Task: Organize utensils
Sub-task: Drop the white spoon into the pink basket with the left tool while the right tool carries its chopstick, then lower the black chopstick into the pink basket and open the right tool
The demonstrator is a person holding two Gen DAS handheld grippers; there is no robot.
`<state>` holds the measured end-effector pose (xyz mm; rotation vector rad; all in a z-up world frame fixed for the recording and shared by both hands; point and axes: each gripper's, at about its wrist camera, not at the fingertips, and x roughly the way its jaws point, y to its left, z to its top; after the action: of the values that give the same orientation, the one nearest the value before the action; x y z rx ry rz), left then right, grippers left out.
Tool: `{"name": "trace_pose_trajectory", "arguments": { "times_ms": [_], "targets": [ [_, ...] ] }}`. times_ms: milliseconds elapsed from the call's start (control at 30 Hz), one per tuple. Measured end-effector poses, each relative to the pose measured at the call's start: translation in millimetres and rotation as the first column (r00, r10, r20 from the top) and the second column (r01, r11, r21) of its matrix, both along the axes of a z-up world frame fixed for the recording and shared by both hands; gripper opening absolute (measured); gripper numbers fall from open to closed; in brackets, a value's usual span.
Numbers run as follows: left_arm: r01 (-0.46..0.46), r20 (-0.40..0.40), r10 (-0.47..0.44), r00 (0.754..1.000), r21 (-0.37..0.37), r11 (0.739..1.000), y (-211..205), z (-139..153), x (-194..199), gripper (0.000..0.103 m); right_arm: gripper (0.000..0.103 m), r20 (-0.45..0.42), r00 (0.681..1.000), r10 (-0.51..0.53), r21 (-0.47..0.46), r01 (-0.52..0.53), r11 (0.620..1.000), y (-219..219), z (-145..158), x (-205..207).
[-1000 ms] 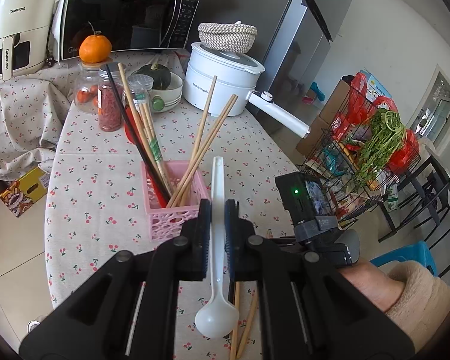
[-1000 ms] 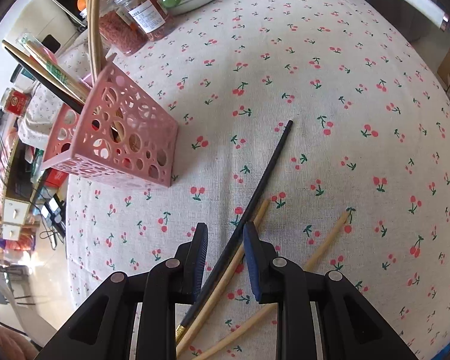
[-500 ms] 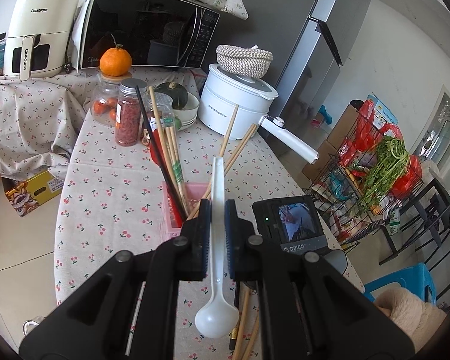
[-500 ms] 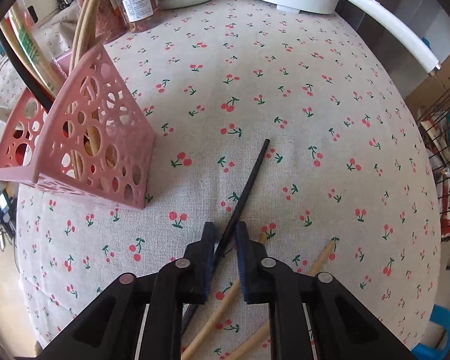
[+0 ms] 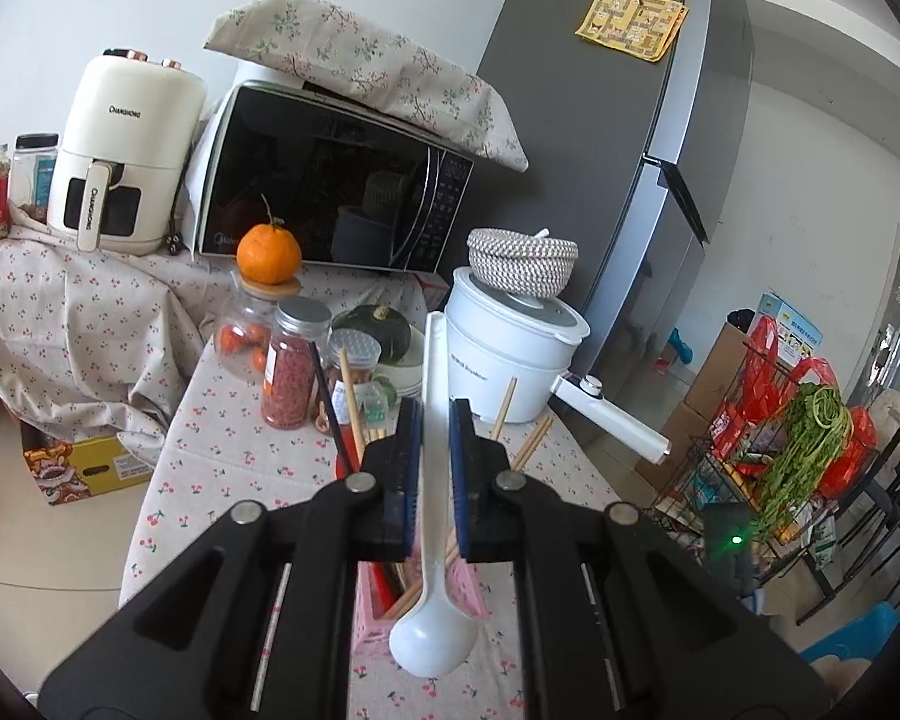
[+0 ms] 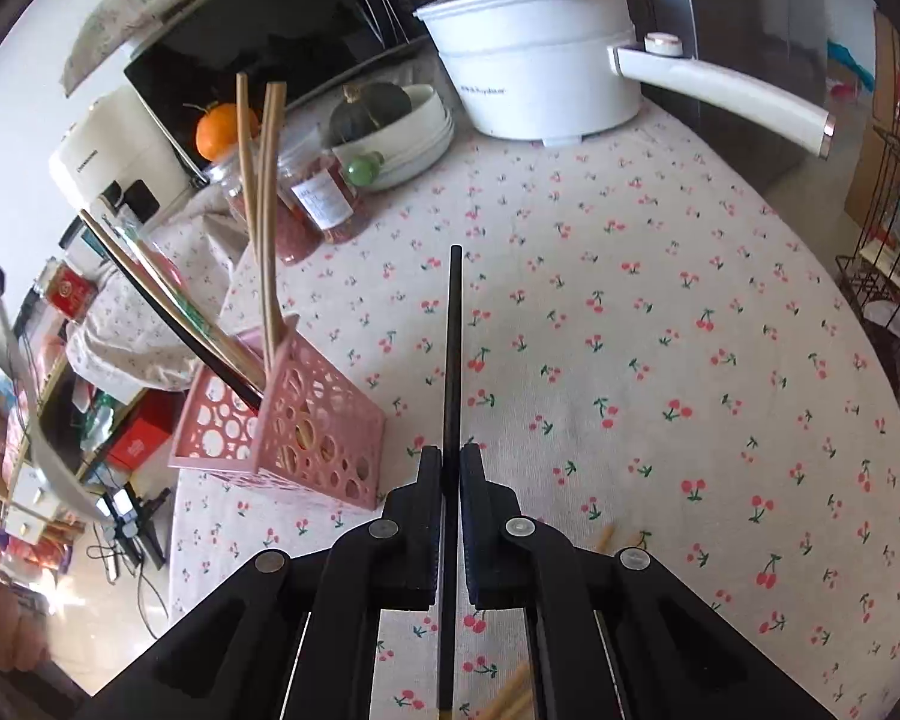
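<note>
White plastic catches the eye first: the left gripper (image 5: 429, 420) is clamped tight on the handle of a white spoon (image 5: 432, 639), its bowl hanging toward the camera and the handle running up between the pads; below and behind the fingers sits the pink basket (image 5: 384, 606), with chopsticks leaning out of it to either side. The right gripper (image 6: 450, 468) has just drawn its jaws together on a black chopstick (image 6: 453, 348), pinched between the pads, its far end lifted clear above the cherry-print tablecloth (image 6: 660, 330) and pointing toward the white pot (image 6: 534, 66); a few wooden chopsticks (image 6: 603, 537) lie on the cloth under the right gripper, mostly hidden by its body. Seen from the right wrist, the pink basket stands just left of the gripper, tilted in the fisheye, holding several wooden chopsticks and a dark one that slant up and to the left; jars, an orange (image 6: 216, 132) and a bowl with a dark green squash (image 6: 369, 108) crowd the far edge of the table beside the microwave (image 5: 336, 186).
</note>
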<state>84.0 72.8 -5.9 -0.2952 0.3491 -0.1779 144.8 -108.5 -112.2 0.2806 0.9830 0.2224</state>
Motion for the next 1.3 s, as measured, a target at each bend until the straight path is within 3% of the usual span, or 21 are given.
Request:
{"name": "trace_pose_trajectory", "arguments": {
  "times_ms": [133,367,500,600,767,933,1133,1300],
  "targets": [
    [-0.054,0.070,0.050,0.996,0.061,0.997,-14.0,-6.4,12.6,0.010,0.006,0.066,0.998,0.008,0.026,-0.010,1.000,-14.5,18.9,-15.1],
    [-0.100,0.047,0.097,0.994,0.075,0.992,-19.9,-25.3,30.2,0.010,0.006,0.119,0.993,0.013,0.058,-0.020,0.998,-32.6,49.4,-20.4],
    [-0.092,-0.002,0.093,0.996,0.098,0.991,-21.0,-36.7,35.4,0.013,0.006,0.146,0.989,0.020,0.069,-0.031,0.997,-35.5,64.9,-28.8],
    [-0.074,-0.067,0.078,0.995,0.071,0.995,-18.2,-38.9,38.1,0.033,0.006,0.169,0.985,0.031,0.074,-0.044,0.996,-35.3,76.1,-32.0],
    [-0.062,-0.137,0.067,0.988,0.037,0.997,-11.8,-31.4,31.4,0.042,0.005,0.225,0.973,0.047,0.074,-0.065,0.995,-32.3,98.4,-39.2],
    [-0.051,-0.213,0.058,0.975,0.038,0.998,-1.6,-23.9,18.9,0.056,0.005,0.286,0.956,0.060,0.067,-0.082,0.994,-29.8,127.8,-46.9],
    [-0.055,-0.306,0.064,0.950,0.038,0.998,19.0,-26.8,9.0,0.057,0.005,0.334,0.941,0.059,0.079,-0.090,0.993,-30.9,161.1,-53.5],
    [-0.057,-0.361,0.072,0.930,0.054,0.997,30.8,-32.3,5.2,0.057,0.005,0.389,0.921,0.030,0.143,-0.093,0.985,-29.3,179.2,-55.4]
  ]
}}
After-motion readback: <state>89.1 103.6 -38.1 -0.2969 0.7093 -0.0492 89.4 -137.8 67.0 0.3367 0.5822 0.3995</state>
